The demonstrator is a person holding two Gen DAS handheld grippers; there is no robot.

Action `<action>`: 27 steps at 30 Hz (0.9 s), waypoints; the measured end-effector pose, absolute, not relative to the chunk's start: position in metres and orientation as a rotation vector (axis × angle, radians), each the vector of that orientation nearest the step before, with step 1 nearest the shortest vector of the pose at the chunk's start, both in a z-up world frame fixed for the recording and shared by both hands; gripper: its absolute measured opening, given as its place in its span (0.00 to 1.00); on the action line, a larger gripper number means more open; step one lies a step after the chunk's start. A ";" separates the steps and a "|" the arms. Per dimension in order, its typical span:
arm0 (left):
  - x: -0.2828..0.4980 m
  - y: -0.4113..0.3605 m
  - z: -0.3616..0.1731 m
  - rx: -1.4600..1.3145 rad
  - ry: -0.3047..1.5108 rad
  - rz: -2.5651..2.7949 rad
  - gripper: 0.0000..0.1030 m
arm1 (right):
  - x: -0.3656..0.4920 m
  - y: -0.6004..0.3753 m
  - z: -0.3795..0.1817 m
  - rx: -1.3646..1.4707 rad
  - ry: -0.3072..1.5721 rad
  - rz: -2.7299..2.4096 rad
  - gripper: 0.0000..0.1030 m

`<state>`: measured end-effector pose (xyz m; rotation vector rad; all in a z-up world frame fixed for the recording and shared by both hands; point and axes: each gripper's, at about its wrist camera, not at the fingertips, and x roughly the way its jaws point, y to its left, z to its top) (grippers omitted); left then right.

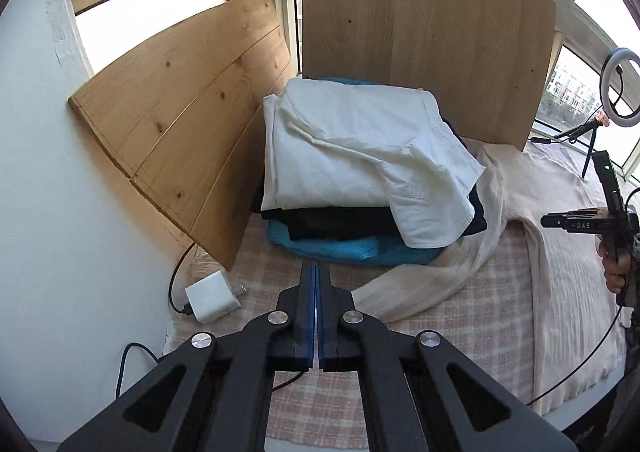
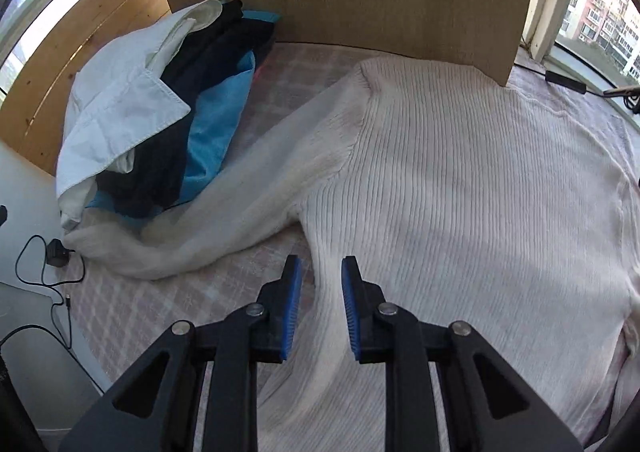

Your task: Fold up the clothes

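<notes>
Cream ribbed sweater lies spread flat on the pink checked bed cover in the left wrist view, one sleeve trailing toward a pile of folded clothes topped by a white shirt. Left gripper hangs above the cover, jaws closed on nothing. Right wrist view: the right gripper hovers over the sweater's side edge below the armpit, jaws slightly parted, gripping nothing.
</notes>
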<state>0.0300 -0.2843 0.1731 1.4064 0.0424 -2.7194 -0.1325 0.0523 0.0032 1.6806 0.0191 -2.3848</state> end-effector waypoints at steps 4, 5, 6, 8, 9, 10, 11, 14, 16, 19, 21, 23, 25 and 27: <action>0.038 -0.274 0.159 1.513 0.037 -2.752 0.03 | -0.171 0.048 -0.002 1.756 -0.168 -2.285 0.27; 0.041 -0.274 0.152 1.548 0.036 -2.752 0.08 | -0.177 0.047 -0.002 1.767 -0.215 -2.276 0.31; 0.042 -0.274 0.144 1.570 0.019 -2.734 0.11 | -0.180 0.043 -0.001 1.767 -0.236 -2.276 0.35; 0.042 -0.277 0.130 1.620 0.028 -2.707 0.14 | -0.177 0.026 0.000 1.751 -0.218 -2.259 0.38; 0.043 -0.279 0.122 1.646 0.035 -2.694 0.14 | -0.173 0.013 -0.002 1.748 -0.203 -2.232 0.38; 0.044 -0.280 0.117 1.660 0.039 -2.686 0.14 | -0.165 0.002 -0.006 1.754 -0.201 -2.198 0.38; 0.046 -0.280 0.112 1.669 0.036 -2.676 0.14 | -0.155 -0.008 -0.011 1.767 -0.209 -2.157 0.38; 0.055 -0.282 0.104 1.671 0.061 -2.680 0.15 | -0.124 -0.034 -0.032 1.808 -0.280 -2.064 0.38; 0.060 -0.285 0.098 1.674 0.104 -2.672 0.15 | -0.113 -0.047 -0.046 1.820 -0.339 -2.025 0.38; 0.064 -0.288 0.089 1.697 0.128 -2.655 0.15 | -0.113 -0.064 -0.057 1.816 -0.402 -2.023 0.38; 0.068 -0.289 0.087 1.694 0.118 -2.645 0.15 | -0.114 -0.073 -0.059 1.798 -0.435 -2.041 0.49; 0.072 -0.292 0.085 1.693 0.119 -2.632 0.16 | -0.115 -0.079 -0.057 1.766 -0.453 -2.080 0.49; 0.076 -0.296 0.084 1.691 0.128 -2.627 0.16 | -0.116 -0.080 -0.053 1.723 -0.505 -2.092 0.28; 0.080 -0.298 0.086 1.688 0.114 -2.616 0.16 | -0.120 -0.077 -0.052 1.719 -0.542 -2.076 0.07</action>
